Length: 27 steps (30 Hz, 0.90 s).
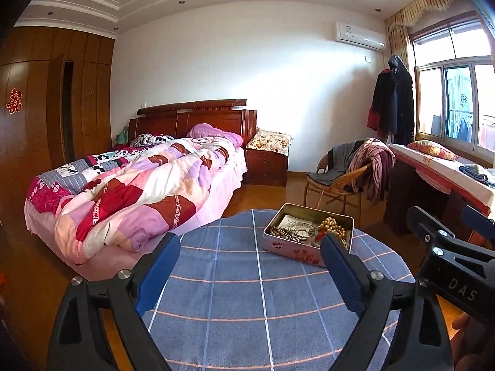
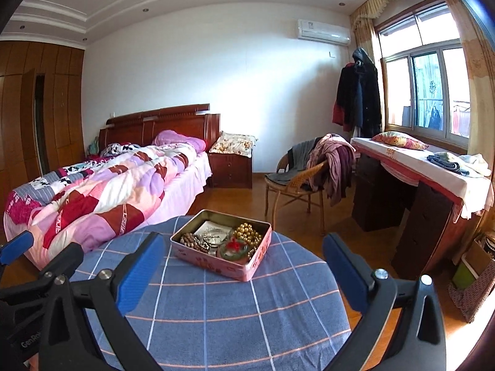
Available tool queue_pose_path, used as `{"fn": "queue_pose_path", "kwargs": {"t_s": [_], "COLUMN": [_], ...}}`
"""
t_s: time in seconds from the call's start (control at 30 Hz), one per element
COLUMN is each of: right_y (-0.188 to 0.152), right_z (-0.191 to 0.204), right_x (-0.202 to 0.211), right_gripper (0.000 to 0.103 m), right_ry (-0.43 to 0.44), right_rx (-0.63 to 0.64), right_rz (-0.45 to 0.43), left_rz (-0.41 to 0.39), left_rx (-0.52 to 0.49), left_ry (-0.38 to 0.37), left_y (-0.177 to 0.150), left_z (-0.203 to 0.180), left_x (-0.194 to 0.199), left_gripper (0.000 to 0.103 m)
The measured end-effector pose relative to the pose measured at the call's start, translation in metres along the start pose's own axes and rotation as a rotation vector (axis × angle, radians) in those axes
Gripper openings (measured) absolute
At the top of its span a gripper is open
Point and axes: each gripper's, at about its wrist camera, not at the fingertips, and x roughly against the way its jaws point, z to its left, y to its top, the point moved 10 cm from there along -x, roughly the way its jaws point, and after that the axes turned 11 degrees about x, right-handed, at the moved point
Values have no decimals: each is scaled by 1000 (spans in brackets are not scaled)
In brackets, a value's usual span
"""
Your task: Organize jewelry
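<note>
Spanning the near foreground: left gripper (image 1: 250,266), black frame, blue pads, fingers (image 1: 157,275) released and spread wide, nothing between them. Right gripper (image 2: 244,269), same build, fingers (image 2: 140,270) likewise released and wide apart, nothing held. In the left wrist view the right gripper's black body shows just beyond the right-hand finger, with part of a hand (image 1: 473,340) beneath it; in the right wrist view the left gripper's blue tip sits outside the left-hand finger.

Item, below and between the fingers: round table (image 2: 216,315) under a blue cloth with pink and white grid lines.

Item, past the fingertips on the far part of the cloth: pink tin (image 2: 221,245), rectangular, lid off. From the left gripper it lies just beyond the right-hand finger, which covers one corner; from the right gripper it lies ahead, nearer the left-hand finger. Contents: gold bead strand (image 2: 247,235), brown bead strand (image 2: 190,241), green bangle (image 2: 233,250) with a red ornament, silver pieces and a printed paper underneath.

Item, beyond the left-hand fingers: bed (image 1: 130,191) with patchwork quilt.

Item, beyond the right-hand fingers: wicker chair (image 2: 297,182) draped with clothes.
</note>
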Motion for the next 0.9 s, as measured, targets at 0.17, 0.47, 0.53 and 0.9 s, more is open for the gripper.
{"fn": "queue_pose_path", "kwargs": {"t_s": [0.17,0.47,0.53,0.9], "right_y": [-2,-5,-6,-8], "right_z": [4,4,4,1], "right_x": [-1,1,2,3], "right_gripper": [103,103,103,103], "right_ry": [3,7,6,6], "right_rx": [6,-1,-5,-12], "right_rz": [2,6,7,7], "left_rz": [-2,-21,-20,-29], "left_rx": [-6,-1,-7,-13], "left_ry": [13,37,37,41], "left_y": [-2,1,0,2], "left_z": [3,7,5,4], "left_x": [-2,2,2,5], "left_gripper": [92,92,93,93]}}
